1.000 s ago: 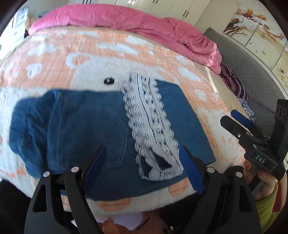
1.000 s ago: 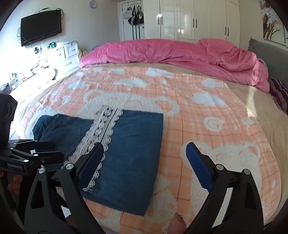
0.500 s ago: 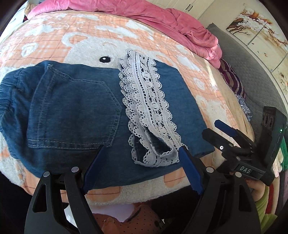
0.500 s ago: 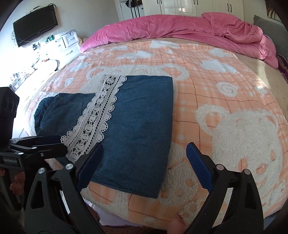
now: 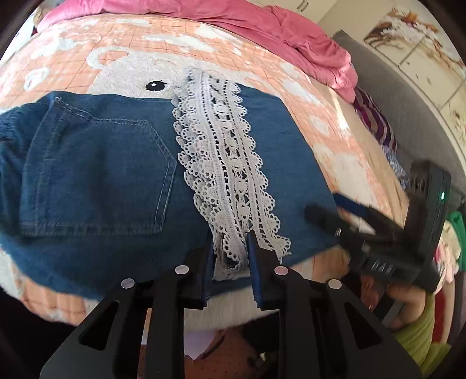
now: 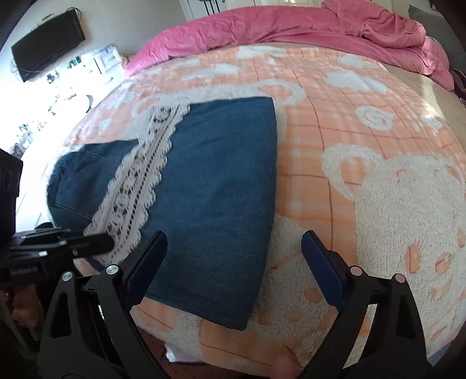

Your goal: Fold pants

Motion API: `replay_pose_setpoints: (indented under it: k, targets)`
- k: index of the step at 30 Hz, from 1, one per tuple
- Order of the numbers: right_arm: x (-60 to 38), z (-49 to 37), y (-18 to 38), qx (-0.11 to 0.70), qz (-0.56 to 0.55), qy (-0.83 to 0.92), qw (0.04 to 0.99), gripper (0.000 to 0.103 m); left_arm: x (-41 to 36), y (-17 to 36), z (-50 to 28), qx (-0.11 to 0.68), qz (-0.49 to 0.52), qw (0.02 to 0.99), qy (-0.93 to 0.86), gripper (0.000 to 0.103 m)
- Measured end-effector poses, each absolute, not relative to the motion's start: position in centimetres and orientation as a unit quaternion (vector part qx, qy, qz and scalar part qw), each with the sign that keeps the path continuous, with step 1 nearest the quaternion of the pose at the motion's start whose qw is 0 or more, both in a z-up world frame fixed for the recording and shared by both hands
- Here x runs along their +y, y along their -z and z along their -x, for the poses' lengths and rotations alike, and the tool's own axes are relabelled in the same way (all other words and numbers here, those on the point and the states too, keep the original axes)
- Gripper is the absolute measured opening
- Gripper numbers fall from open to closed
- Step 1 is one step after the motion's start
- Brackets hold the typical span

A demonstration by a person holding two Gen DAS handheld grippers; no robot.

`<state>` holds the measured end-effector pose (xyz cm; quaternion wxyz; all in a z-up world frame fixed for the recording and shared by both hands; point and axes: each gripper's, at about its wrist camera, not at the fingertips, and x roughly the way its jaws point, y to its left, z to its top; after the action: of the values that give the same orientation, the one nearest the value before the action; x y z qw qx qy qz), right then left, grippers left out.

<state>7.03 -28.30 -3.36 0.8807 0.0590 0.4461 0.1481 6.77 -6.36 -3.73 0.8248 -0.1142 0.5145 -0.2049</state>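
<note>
Blue denim pants (image 5: 96,175) with a white lace hem (image 5: 224,163) lie folded on the bed near its front edge; they also show in the right wrist view (image 6: 215,186). My left gripper (image 5: 231,250) is shut on the near end of the lace hem. My right gripper (image 6: 233,262) is open, its jaws wide apart above the near right corner of the folded denim, touching nothing. It also shows in the left wrist view (image 5: 343,215) at the right edge of the pants.
The bed has an orange and white bear blanket (image 6: 378,180). A pink duvet (image 6: 291,26) is bunched along the far side. A dresser and TV (image 6: 46,35) stand at the far left. A grey headboard (image 5: 413,96) is at the right.
My left gripper moved forward and closed on the lace hem. My right gripper moved closer over the pants' right corner, still open.
</note>
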Motion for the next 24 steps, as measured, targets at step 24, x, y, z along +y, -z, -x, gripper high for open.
replay_pose_setpoints:
  k: [24]
  targets:
    - [-23.7,-5.7,3.8,0.44,0.072,-0.157,0.881,0.088,-4.6,2.6,-5.5,0.504,0.08,0.842,0.175,0.049]
